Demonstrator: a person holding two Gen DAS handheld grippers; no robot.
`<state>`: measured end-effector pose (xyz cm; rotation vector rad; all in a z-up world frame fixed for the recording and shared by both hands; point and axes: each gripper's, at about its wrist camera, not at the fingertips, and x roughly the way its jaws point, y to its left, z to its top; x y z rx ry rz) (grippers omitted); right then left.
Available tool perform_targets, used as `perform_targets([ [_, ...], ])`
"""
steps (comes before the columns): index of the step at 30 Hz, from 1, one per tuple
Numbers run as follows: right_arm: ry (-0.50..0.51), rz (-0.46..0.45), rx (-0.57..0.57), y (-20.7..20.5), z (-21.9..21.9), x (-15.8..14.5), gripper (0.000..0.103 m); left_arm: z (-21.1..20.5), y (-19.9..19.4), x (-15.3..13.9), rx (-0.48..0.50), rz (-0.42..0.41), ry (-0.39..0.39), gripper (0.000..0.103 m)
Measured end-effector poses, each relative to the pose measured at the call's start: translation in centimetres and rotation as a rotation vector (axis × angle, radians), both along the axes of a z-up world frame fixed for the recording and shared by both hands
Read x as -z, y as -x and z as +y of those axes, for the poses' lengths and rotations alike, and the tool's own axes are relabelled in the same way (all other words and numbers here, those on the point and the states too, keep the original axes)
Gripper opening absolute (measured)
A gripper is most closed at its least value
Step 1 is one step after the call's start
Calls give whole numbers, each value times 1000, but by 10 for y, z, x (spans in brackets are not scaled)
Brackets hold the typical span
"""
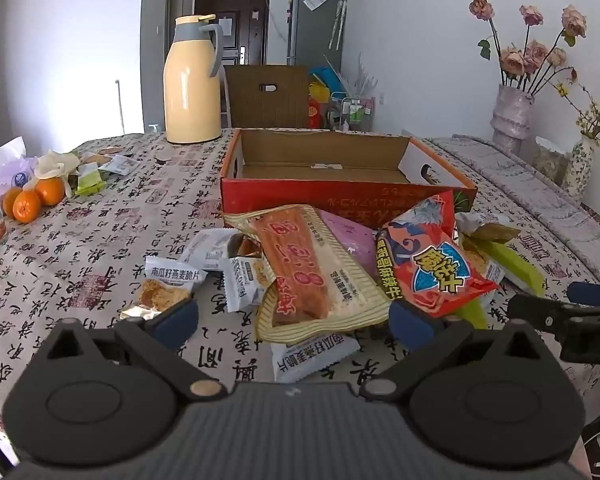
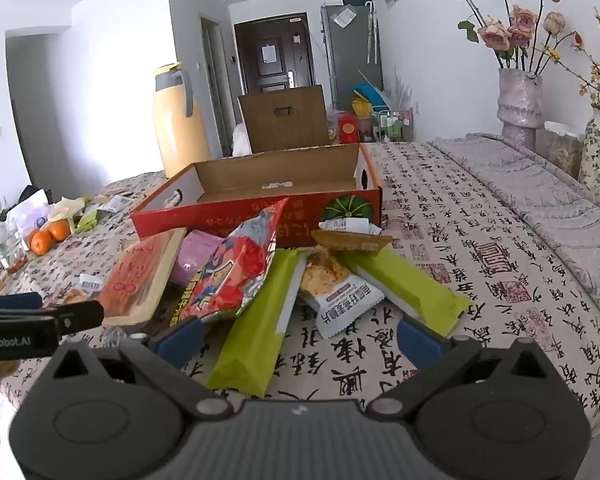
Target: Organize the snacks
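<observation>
Both claws are wide open and hold nothing — the left gripper hangs over the snack pile at 12 o'clock, the right gripper over a green packet, and the red box sits just behind the snacks.

Black left gripper, right gripper, blue jaws

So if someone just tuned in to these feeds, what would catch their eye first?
The jumble of snack packets heaped on the calligraphy-print tablecloth, right before both open grippers. Behind it, the red cardboard box stands open and looks empty. Further back left stands a tall yellow thermos jug.
</observation>
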<state>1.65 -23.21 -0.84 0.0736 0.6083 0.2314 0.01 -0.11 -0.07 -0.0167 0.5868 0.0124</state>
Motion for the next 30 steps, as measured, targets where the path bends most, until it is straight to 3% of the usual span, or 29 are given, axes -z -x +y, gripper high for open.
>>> perform_targets([
  [2, -6, -1, 2, 0, -1, -1, 103, 3, 1, -1, 7, -8, 34, 103],
  [30, -5, 12, 4, -1, 0, 3, 103, 1, -1, 2, 15, 1, 18, 103],
])
